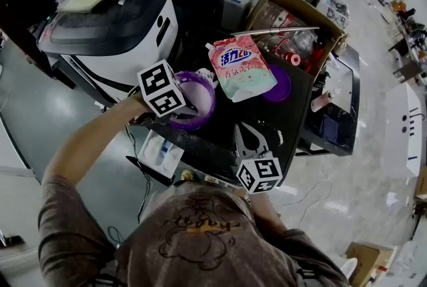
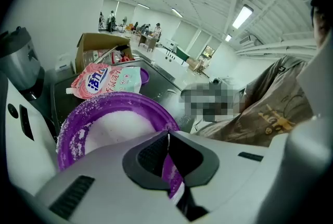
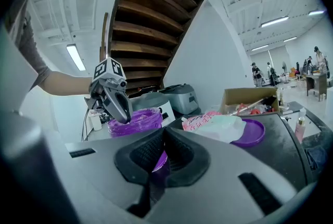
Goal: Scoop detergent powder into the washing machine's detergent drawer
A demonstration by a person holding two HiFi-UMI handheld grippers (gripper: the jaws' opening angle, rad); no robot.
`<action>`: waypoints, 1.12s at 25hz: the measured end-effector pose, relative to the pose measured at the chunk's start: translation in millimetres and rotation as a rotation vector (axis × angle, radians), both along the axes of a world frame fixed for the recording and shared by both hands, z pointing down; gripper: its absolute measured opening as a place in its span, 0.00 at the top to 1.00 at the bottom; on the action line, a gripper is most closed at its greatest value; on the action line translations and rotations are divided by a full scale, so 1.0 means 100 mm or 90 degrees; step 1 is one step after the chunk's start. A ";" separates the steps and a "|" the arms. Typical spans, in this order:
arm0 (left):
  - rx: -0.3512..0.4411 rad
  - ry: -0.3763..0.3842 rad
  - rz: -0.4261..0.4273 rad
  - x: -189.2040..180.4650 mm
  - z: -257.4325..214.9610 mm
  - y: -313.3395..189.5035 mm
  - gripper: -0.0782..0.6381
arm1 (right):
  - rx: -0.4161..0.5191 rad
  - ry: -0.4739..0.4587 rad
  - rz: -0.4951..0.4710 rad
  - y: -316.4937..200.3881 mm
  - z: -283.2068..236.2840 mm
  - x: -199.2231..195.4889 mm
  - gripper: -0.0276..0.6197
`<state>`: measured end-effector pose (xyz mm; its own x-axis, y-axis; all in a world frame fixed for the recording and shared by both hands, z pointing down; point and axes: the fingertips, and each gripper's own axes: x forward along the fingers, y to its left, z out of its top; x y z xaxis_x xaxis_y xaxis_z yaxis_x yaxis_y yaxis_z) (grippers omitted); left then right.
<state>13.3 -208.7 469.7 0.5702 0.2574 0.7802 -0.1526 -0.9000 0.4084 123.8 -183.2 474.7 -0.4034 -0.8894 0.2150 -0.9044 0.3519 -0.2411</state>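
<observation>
Left gripper (image 2: 167, 134) clamped on the rim of a purple tub (image 2: 67, 124) holding white powder (image 2: 119, 126).
Right gripper (image 3: 164, 133) is closed on a small purple piece (image 3: 161, 161), shape unclear. The tub is at the dark table's (image 1: 293, 119) left edge, beside a pink pouch (image 1: 240, 67) with blue Chinese lettering that partly covers a purple lid (image 1: 283, 84).

Large lab hall, strip lights (image 2: 242, 16), polished floor (image 1: 373, 45)
</observation>
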 end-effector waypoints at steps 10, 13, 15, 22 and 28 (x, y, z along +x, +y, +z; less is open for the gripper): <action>-0.052 0.082 -0.074 -0.12 -0.25 -0.09 0.86 | 0.007 0.000 -0.010 -0.04 -0.02 -0.07 0.95; -0.069 0.101 -0.094 -0.15 -0.31 -0.10 0.86 | 0.008 0.000 -0.016 -0.05 -0.04 -0.11 0.95; -0.083 0.115 -0.111 -0.19 -0.33 -0.11 0.86 | 0.009 0.000 -0.020 -0.06 -0.04 -0.13 0.95; -0.151 0.180 -0.208 -0.31 -0.39 -0.18 0.86 | 0.011 0.004 -0.031 -0.08 -0.06 -0.16 0.95; -0.181 0.236 -0.282 -0.38 -0.47 -0.23 0.86 | 0.014 0.008 -0.037 -0.11 -0.11 -0.17 0.95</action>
